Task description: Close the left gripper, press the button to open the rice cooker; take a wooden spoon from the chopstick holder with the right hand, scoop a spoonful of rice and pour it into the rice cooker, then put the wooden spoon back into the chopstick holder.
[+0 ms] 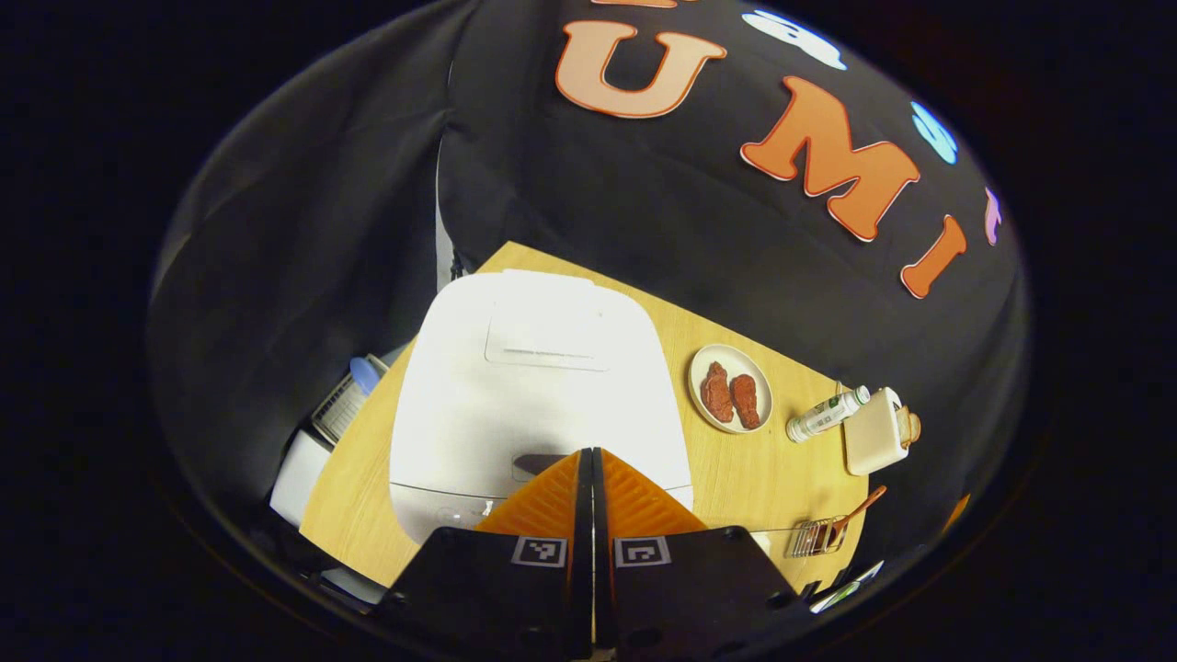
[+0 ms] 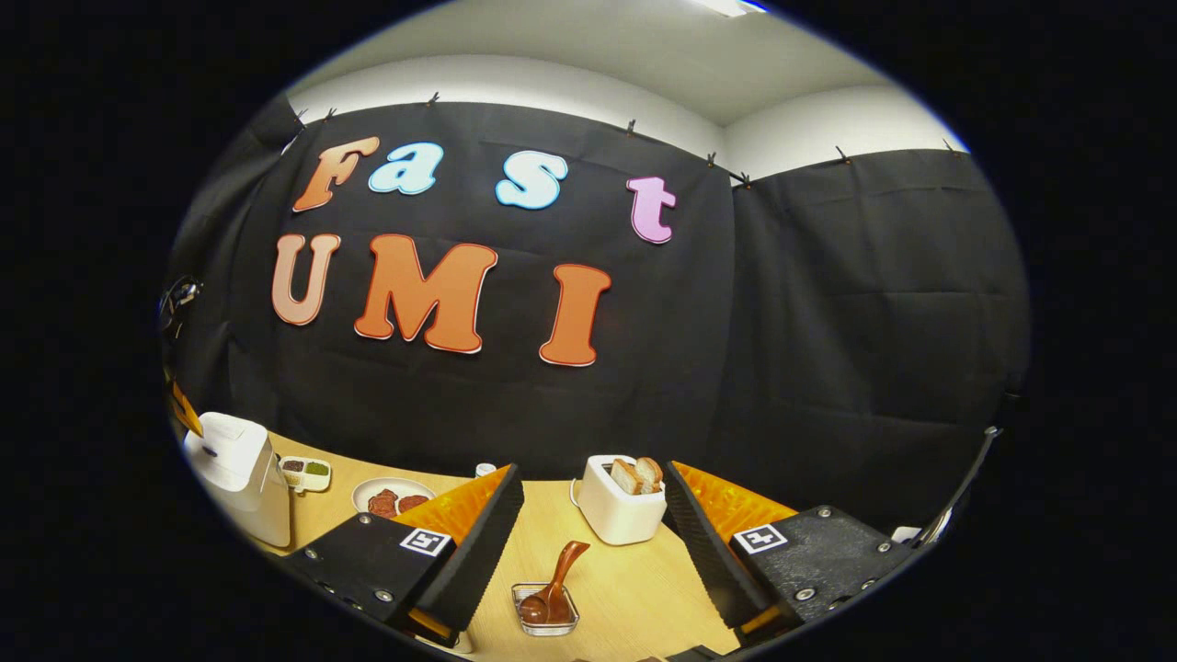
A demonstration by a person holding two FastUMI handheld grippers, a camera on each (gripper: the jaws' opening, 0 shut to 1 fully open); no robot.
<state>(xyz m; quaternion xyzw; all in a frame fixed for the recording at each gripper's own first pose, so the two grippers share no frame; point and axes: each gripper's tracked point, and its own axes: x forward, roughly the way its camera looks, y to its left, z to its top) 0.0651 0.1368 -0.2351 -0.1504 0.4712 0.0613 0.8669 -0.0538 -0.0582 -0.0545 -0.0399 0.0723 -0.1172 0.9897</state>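
Plate (image 1: 731,387) of meat; bottle (image 1: 826,415); toaster (image 2: 618,510) holding bread.

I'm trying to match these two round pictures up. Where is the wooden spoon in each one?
Left gripper view: wooden spoon at lower right, leaning out of the holder near the table edge.
Right gripper view: the spoon sits bottom centre, between the open claw's fingers.
Shared landmark: the toaster just beyond it.

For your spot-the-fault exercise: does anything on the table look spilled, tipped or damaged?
Only the bottle stands out: it lies on its side between the plate and the toaster. No spill shows. The cooker is shut.
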